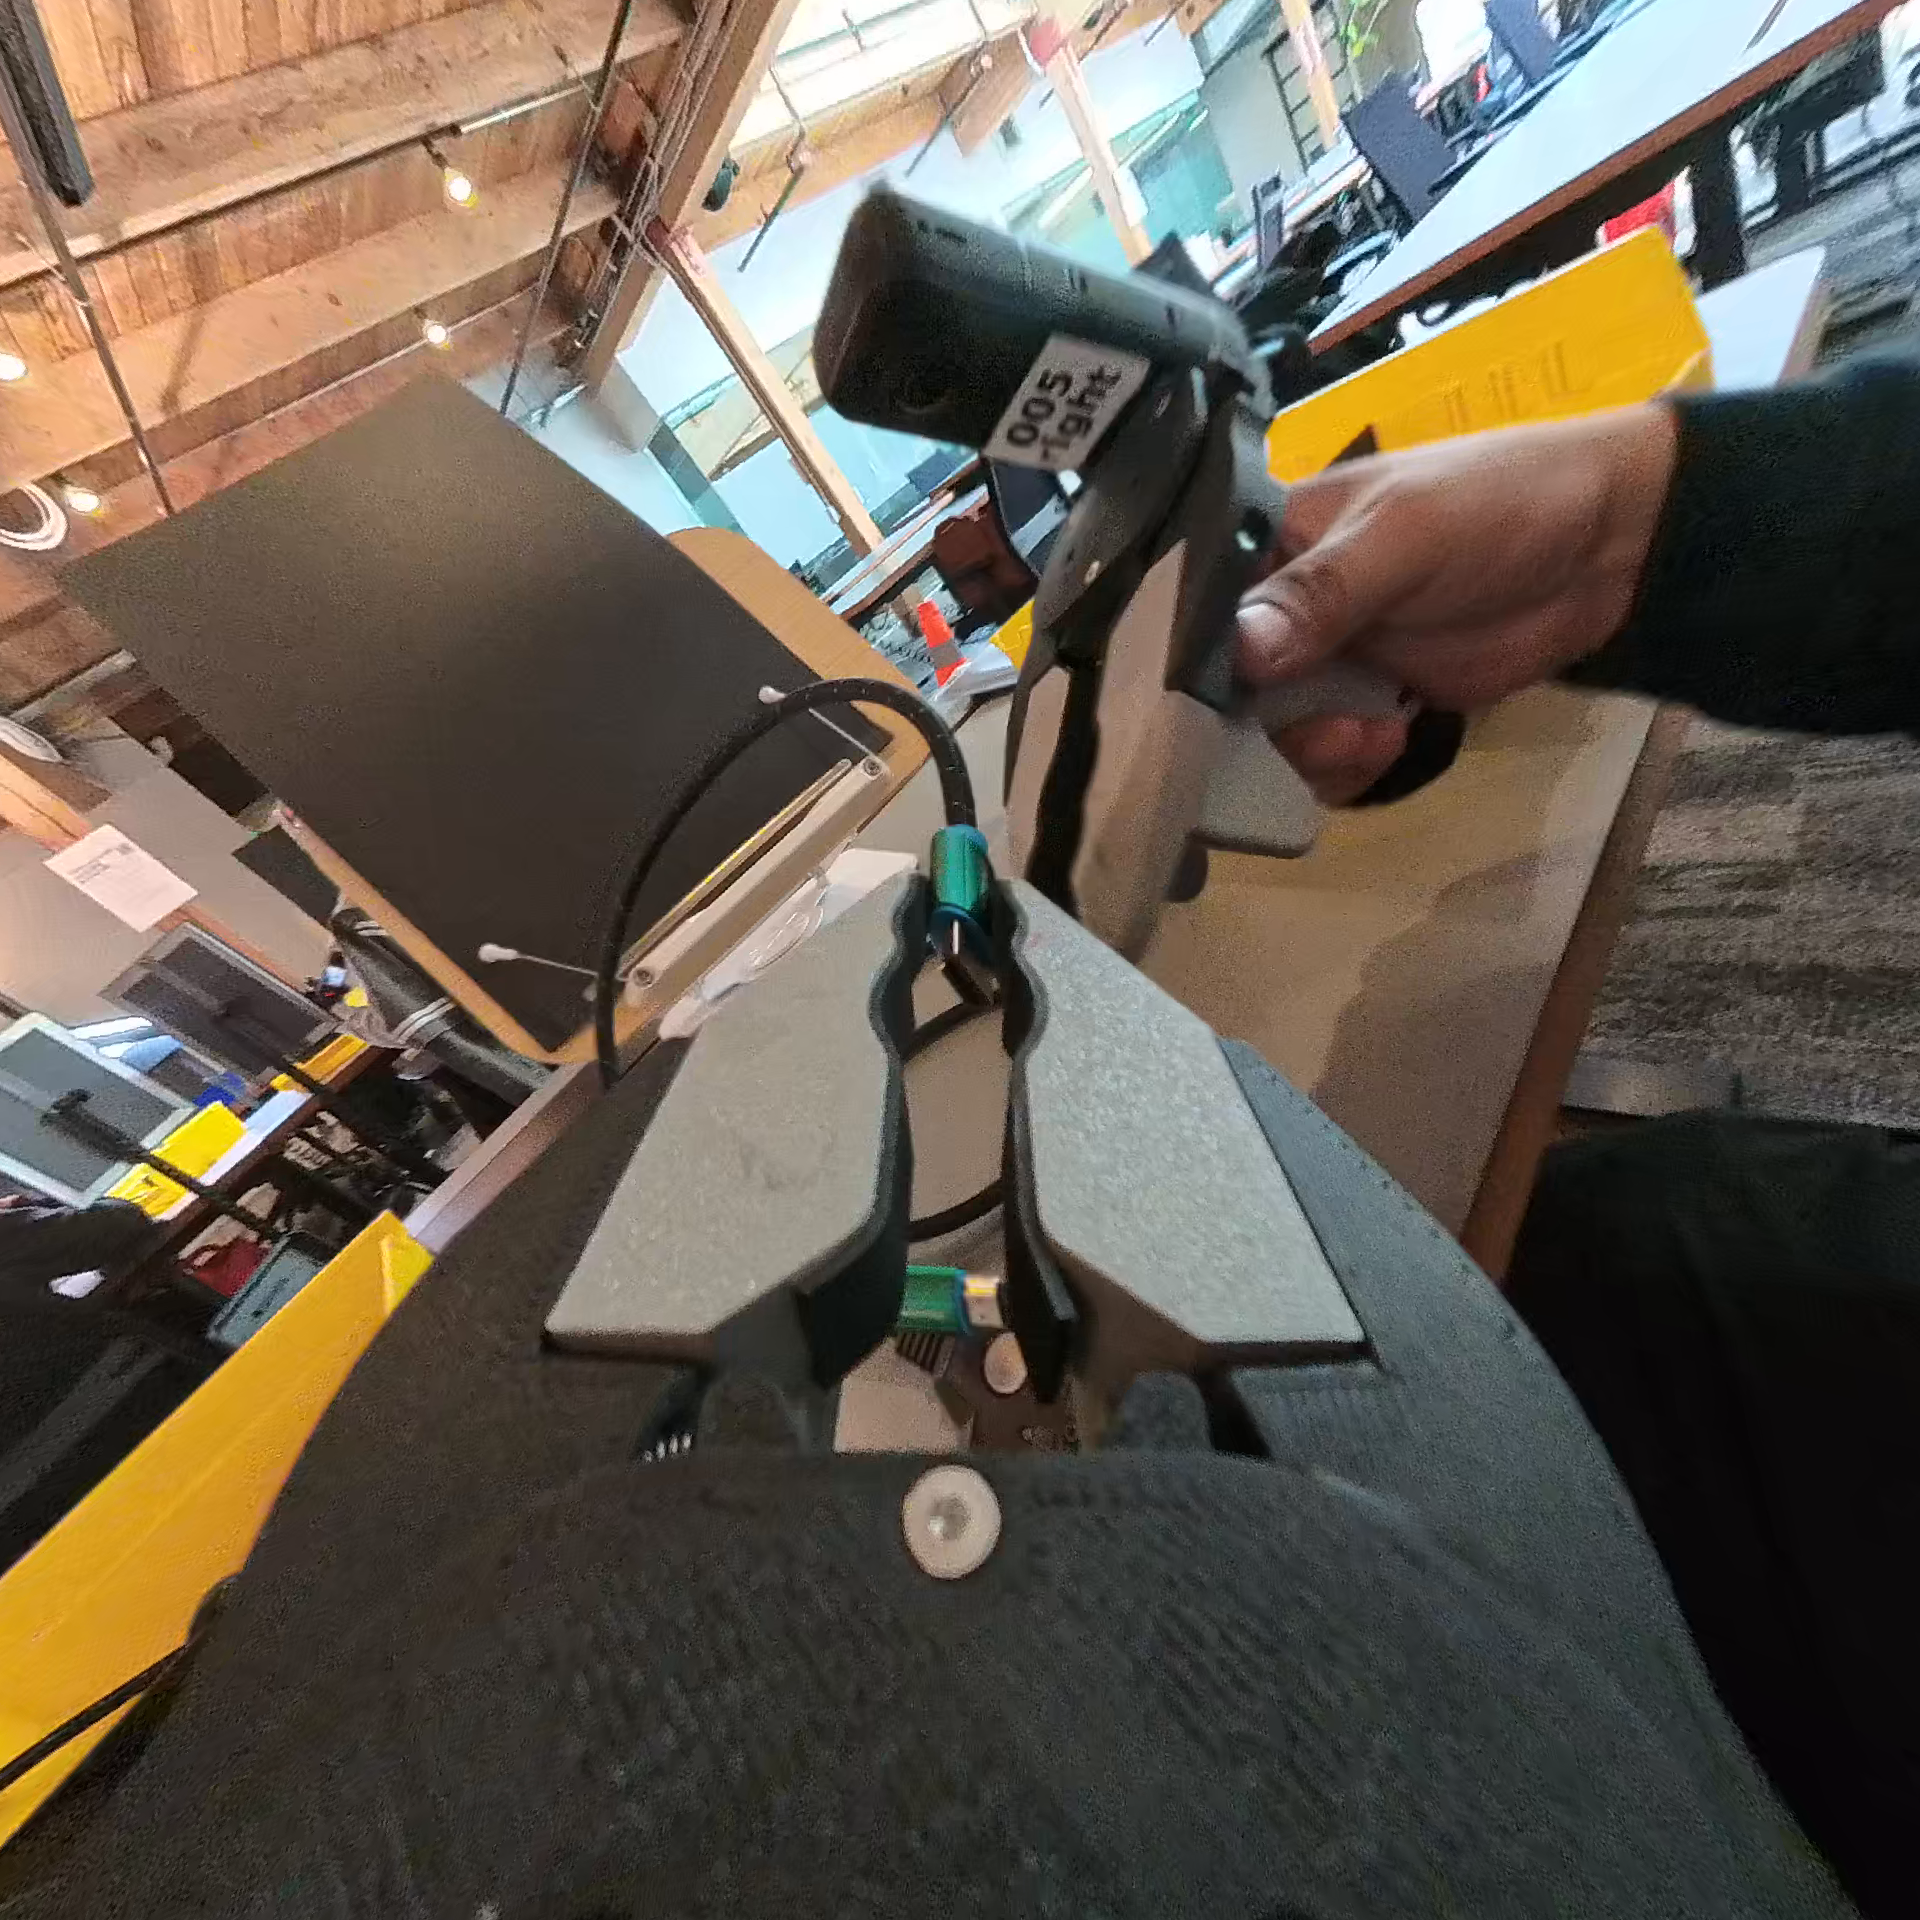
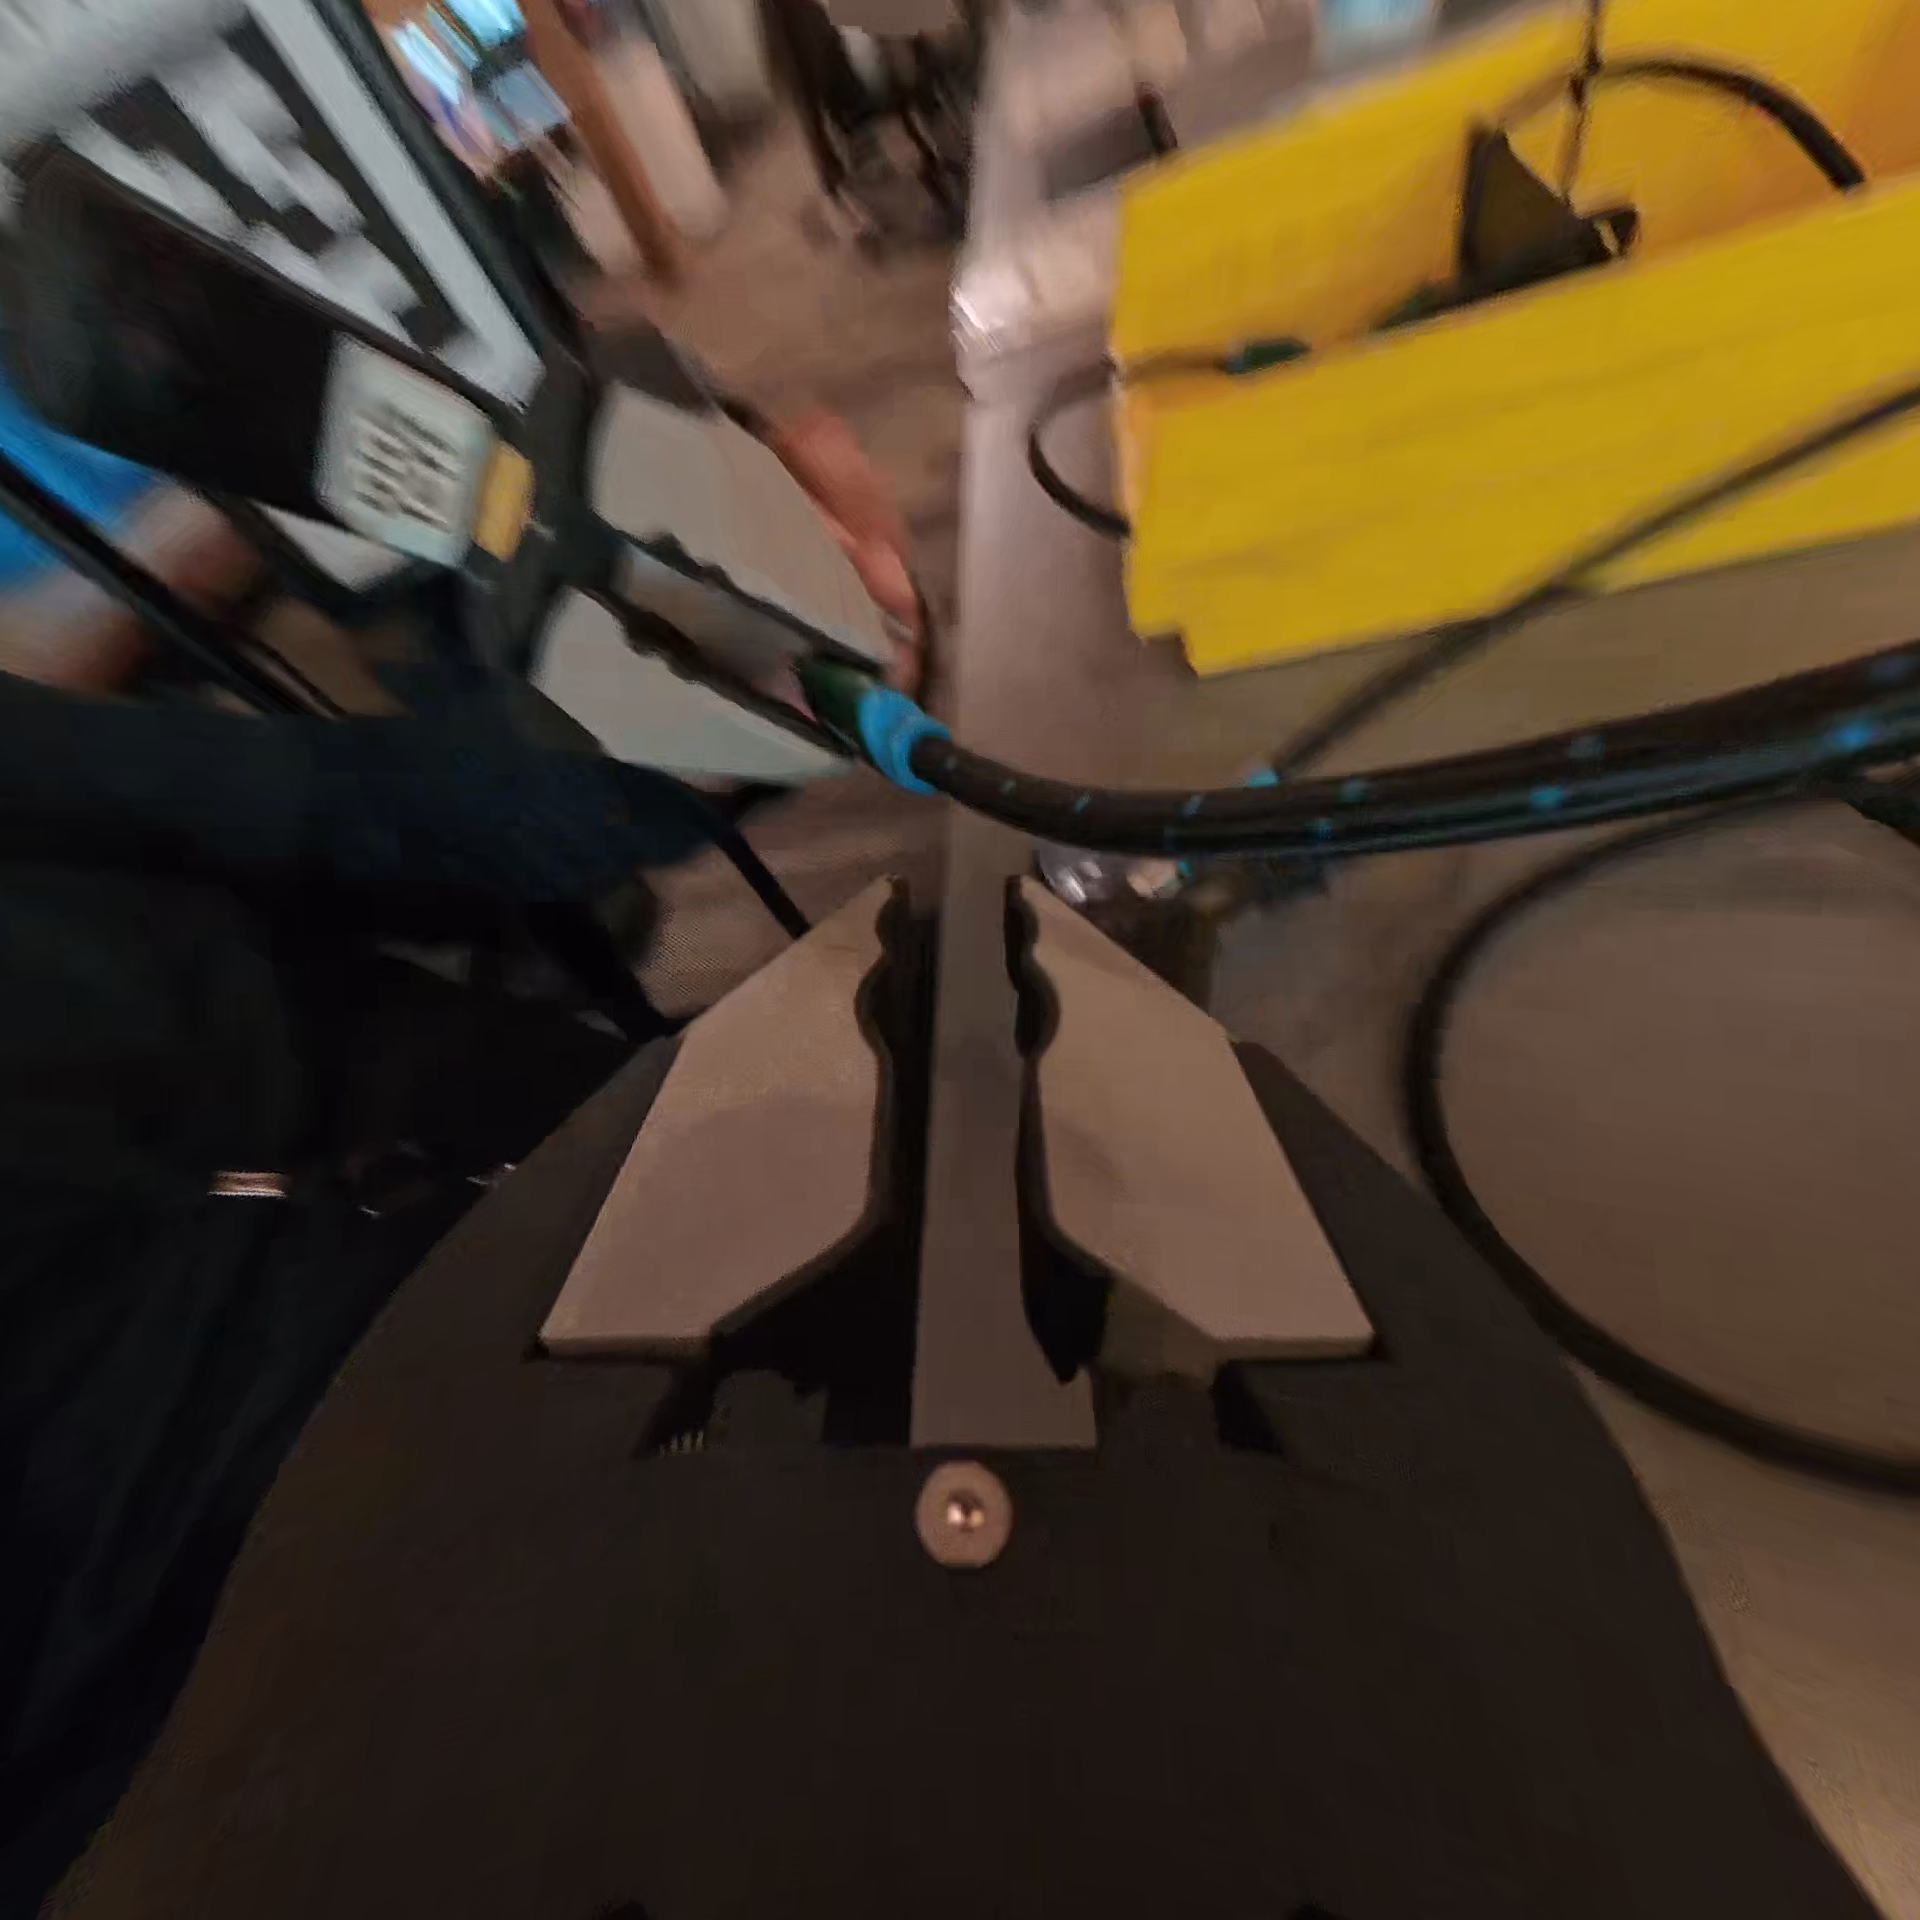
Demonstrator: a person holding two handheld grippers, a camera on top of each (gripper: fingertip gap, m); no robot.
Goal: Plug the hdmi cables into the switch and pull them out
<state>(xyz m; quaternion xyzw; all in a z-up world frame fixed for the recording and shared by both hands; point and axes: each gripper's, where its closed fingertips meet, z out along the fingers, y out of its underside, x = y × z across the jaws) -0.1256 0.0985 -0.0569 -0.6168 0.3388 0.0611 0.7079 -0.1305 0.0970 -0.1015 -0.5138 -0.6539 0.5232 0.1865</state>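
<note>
Closest to the left wrist camera, the left gripper point(image 1: 961, 935) has its grey fingers point(image 1: 790, 1122) drawn together on the teal-collared HDMI plug point(image 1: 958, 883), which is pinched right at the tips with its metal end pointing back toward the camera. Its braided black cable point(image 1: 727, 769) arches away toward ten o'clock and drops behind the left finger. Deep between the finger roots, at six o'clock from the plug, a second green-and-blue connector point(image 1: 940, 1301) shows above a small grey piece with a round button, possibly the switch, though too little of it is visible to be sure. At two o'clock a hand point(image 1: 1455, 582) carries the right gripper point(image 1: 1049, 790), tips angled down toward the beige table point(image 1: 1403, 935). In the blurred right wrist view that gripper's fingers point(image 2: 748, 1143) stand parted with only a narrow grey strip of background between them, so it holds nothing; the braided cable point(image 2: 1351, 790) crosses at one o'clock to its blue-collared plug point(image 2: 883, 727), and a yellow bin point(image 2: 1455, 416) sits beyond. Judging from this, one plug is in hand and free of any port, either just pulled or awaiting insertion; which cannot be told. Next, the plug would need turning to face a port, with the free gripper steadying the switch.
</note>
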